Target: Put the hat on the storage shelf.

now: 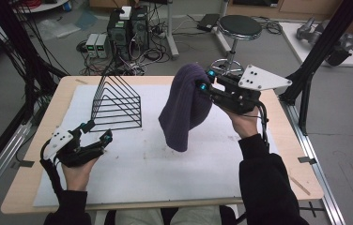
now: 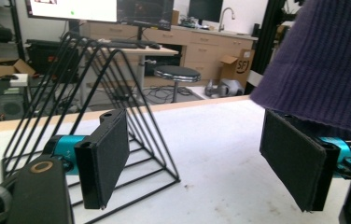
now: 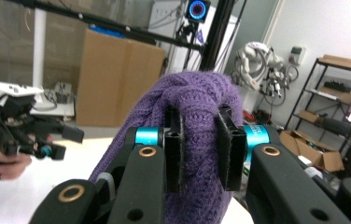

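A purple knitted beanie (image 1: 184, 105) hangs in the air over the middle of the table, its lower edge just above the white mat (image 1: 137, 168). My right gripper (image 1: 203, 80) is shut on a fold of the beanie (image 3: 200, 140) near its top, with knit bunched between the two pads. Low at the table's left, my left gripper (image 1: 98, 133) stands open, nothing between its pads (image 2: 106, 156). In the left gripper view the beanie (image 2: 325, 70) hangs at the upper right, just beyond the right pad. A black wire rack (image 1: 117, 103) stands just past the left gripper.
The wire rack (image 2: 94, 107) is a row of triangular frames on the mat's far left. Beyond the far table edge sit a black stool (image 1: 239, 27), computer boxes (image 1: 127, 26) and cables on the floor. Black frame posts rise at both sides.
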Tool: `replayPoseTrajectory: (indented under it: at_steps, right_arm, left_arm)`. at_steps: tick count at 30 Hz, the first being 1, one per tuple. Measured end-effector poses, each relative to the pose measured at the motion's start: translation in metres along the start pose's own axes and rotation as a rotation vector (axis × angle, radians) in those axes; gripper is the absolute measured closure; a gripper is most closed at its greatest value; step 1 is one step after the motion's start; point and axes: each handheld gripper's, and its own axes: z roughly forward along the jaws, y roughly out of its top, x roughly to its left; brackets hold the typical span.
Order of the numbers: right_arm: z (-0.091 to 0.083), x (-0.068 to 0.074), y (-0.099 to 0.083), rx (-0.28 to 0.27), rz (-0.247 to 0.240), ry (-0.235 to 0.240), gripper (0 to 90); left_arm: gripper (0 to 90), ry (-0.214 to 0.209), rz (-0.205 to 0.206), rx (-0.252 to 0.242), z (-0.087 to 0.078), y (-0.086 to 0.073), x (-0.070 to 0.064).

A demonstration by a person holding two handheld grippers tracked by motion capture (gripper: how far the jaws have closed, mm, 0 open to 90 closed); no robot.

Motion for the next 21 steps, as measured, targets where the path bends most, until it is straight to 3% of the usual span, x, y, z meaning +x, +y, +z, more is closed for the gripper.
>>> replayPoseTrajectory:
  at_steps: [6, 11, 19, 21]
  right_arm:
    - [0.008, 0.001, 0.006, -0.047, 0.011, 0.021, 76.2]
    - [0.017, 0.003, 0.013, -0.057, 0.0, 0.05, 75.5]
    - [0.035, 0.01, 0.017, -0.069, 0.002, 0.11, 75.2]
    - [0.039, 0.012, 0.017, -0.07, -0.002, 0.122, 75.2]
  left_arm:
    - [23.9, -0.079, -0.014, -0.013, 0.009, 0.011, -0.003]
    - [21.6, -0.215, -0.068, 0.015, 0.023, 0.02, 0.0]
    - [21.5, -0.377, -0.096, 0.091, 0.038, 0.031, 0.002]
    - [21.6, -0.435, -0.093, 0.119, 0.042, 0.033, 0.0]
